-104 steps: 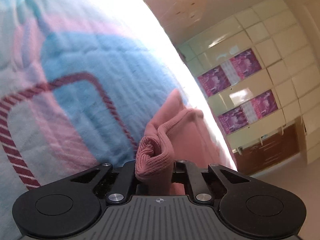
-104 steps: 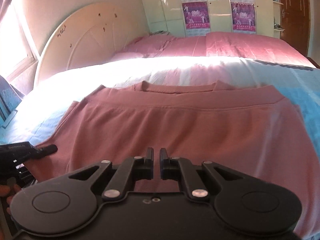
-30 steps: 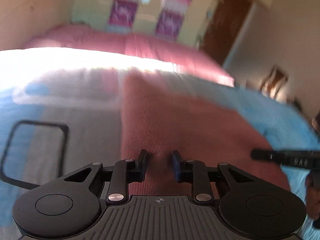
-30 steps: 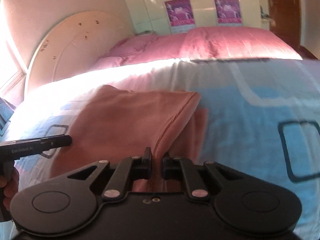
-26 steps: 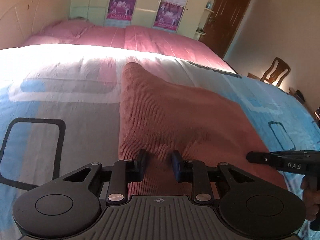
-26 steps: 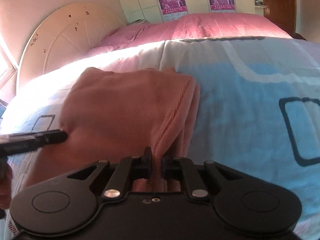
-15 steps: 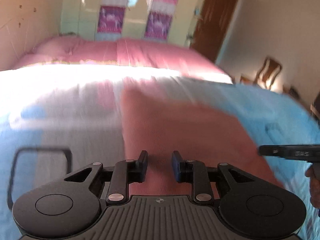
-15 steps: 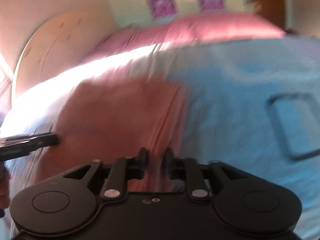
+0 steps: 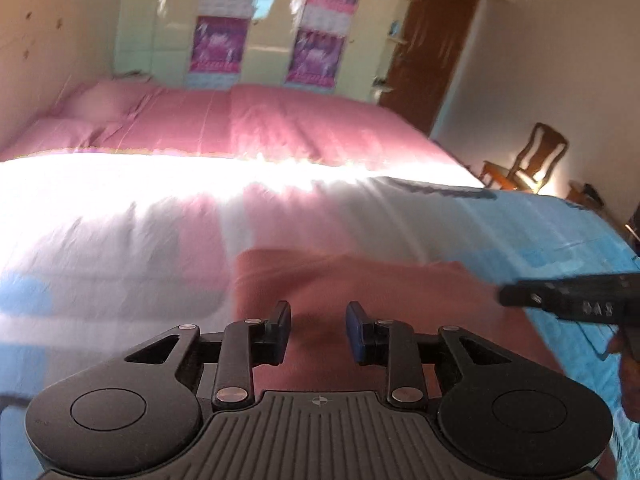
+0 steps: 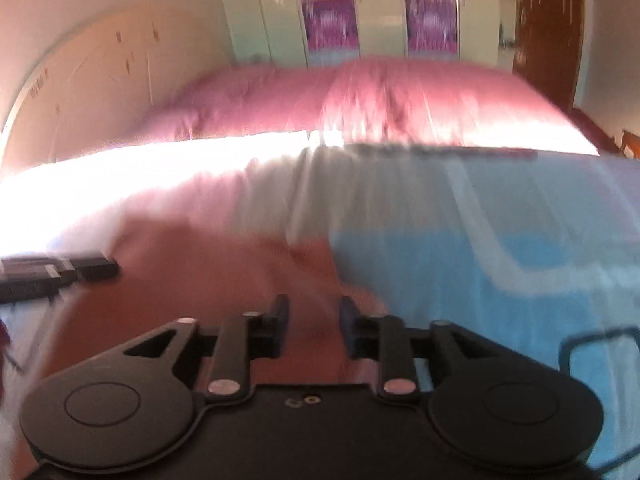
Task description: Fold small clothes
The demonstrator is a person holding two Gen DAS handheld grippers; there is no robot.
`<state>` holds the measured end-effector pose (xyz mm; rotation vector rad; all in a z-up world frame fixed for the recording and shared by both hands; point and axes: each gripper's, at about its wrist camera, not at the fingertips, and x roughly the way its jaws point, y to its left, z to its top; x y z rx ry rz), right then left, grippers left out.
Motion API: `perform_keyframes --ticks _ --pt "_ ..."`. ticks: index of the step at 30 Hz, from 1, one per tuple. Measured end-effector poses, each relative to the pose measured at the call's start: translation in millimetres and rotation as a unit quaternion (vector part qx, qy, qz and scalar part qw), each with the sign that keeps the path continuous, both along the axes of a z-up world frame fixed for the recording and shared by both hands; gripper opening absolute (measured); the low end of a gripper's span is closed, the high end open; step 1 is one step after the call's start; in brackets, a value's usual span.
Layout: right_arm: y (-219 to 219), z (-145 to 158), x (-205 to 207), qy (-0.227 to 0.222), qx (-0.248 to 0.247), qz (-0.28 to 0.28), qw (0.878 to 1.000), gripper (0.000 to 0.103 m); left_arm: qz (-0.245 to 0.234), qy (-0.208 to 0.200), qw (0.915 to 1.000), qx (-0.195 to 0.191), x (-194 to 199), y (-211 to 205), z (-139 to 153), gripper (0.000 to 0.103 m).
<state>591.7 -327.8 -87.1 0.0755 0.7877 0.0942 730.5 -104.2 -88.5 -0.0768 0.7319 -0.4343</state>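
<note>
The folded pink garment (image 9: pixel 360 292) lies flat on the bed's blue, white and pink patterned cover (image 9: pixel 120 240), and everything here is placed from it. The left gripper (image 9: pixel 318 332) hovers over the garment's near edge, toward its left side; its jaws stand apart with a clear gap, have just been opening a little, and nothing is between them, only the cloth lying below. The right gripper (image 10: pixel 313 328) hangs over the garment's near right corner, where the cloth meets the blue part of the cover; its jaws have just been opening and stand parted, holding nothing, with the garment's edge under the gap rather than pinched in it. In the left wrist view the right gripper (image 9: pixel 568 298) shows as a black bar just past the garment's right edge, a hand (image 9: pixel 630 380) below it. In the right wrist view the left gripper (image 10: pixel 56 276) reaches in at the garment's left edge. Beyond the garment lies a pink bedspread (image 10: pixel 360 100). Both views are blurred.
</note>
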Motion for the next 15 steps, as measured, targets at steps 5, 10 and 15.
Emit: perform_keyframes --ticks 5,10,15 --pt "46 -14 46 0.012 -0.008 0.043 0.999 0.022 -0.02 0.052 0.9979 0.031 37 -35 -14 0.03" --pt "47 -22 44 0.026 -0.041 0.037 0.998 0.023 -0.022 0.039 0.9988 0.019 19 -24 -2 0.032" --pt "40 -15 5 0.032 -0.041 0.056 0.997 0.028 -0.019 -0.013 0.9994 0.026 -67 -10 4 0.032"
